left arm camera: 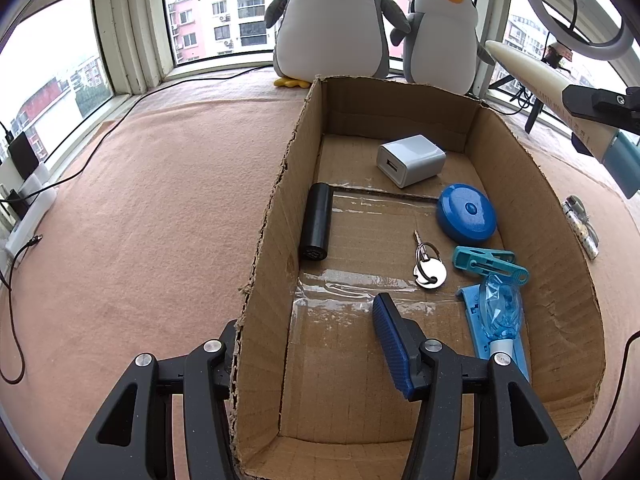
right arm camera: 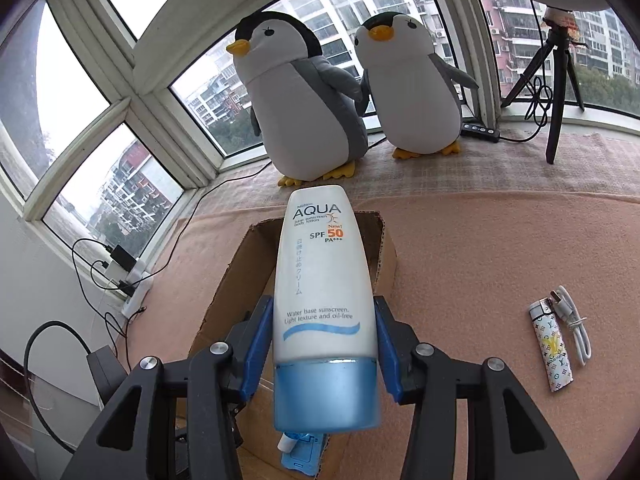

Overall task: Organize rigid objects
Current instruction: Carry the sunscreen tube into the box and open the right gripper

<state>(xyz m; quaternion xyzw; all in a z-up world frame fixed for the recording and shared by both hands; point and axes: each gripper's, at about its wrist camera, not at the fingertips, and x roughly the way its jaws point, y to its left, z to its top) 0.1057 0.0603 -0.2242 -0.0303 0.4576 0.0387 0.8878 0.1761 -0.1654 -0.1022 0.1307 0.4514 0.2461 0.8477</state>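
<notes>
An open cardboard box (left arm camera: 276,216) sits on the pink blanket. It holds a white charger (left arm camera: 412,159), a black cylinder (left arm camera: 316,222), a round blue case (left arm camera: 466,214), a key on a ring (left arm camera: 428,268), a teal clothespin (left arm camera: 488,264) and a blue packaged item (left arm camera: 500,316). My left gripper (left arm camera: 308,324) is open and straddles the box's left wall, one finger outside and the blue pad inside. My right gripper (right arm camera: 323,304) is shut on a white sunscreen tube (right arm camera: 320,264) with a blue cap, held above the box (right arm camera: 236,280). The same tube (left arm camera: 536,80) shows at the upper right of the left wrist view.
A patterned lighter (right arm camera: 554,348) and a white cable (right arm camera: 572,326) lie on the blanket right of the box. Two plush penguins (right arm camera: 304,96) stand behind it by the window. A tripod (right arm camera: 556,80) stands at the back right. Wires and a power strip (right arm camera: 132,288) run along the left.
</notes>
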